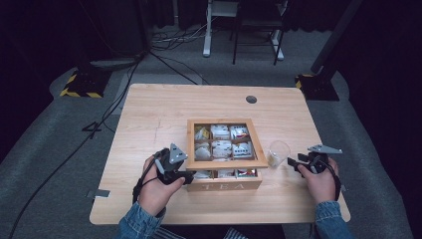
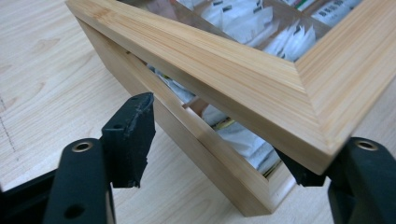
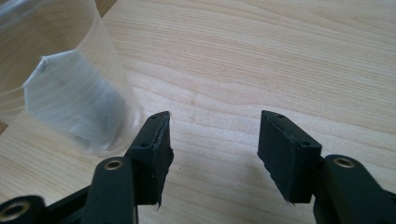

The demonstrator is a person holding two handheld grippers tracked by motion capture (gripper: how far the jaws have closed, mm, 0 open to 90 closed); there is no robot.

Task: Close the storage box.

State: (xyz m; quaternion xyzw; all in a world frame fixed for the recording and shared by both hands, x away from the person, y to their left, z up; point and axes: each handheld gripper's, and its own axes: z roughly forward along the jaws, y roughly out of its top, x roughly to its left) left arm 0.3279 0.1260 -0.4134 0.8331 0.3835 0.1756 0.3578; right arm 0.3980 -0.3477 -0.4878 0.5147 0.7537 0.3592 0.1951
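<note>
Bamboo tea box, square, marked "TEA" on its front wall, sits mid-table; its glass-paned lid, raised at the near edge, clamped at a corner by the left gripper. Paper sachets seen through the gap in the left gripper view. Right gripper unclenched beside a ribbed clear plastic cup holding a tea bag

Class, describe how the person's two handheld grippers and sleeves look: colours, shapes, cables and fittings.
Both sleeves are blue denim. The left gripper and right gripper are black, each topped by a grey three-cornered plate. A black cable loops from the left one. Up close, each jaw is a black arm with a brass-coloured ringed hole, ending in blocky black pads with worn, ragged edges.
</note>
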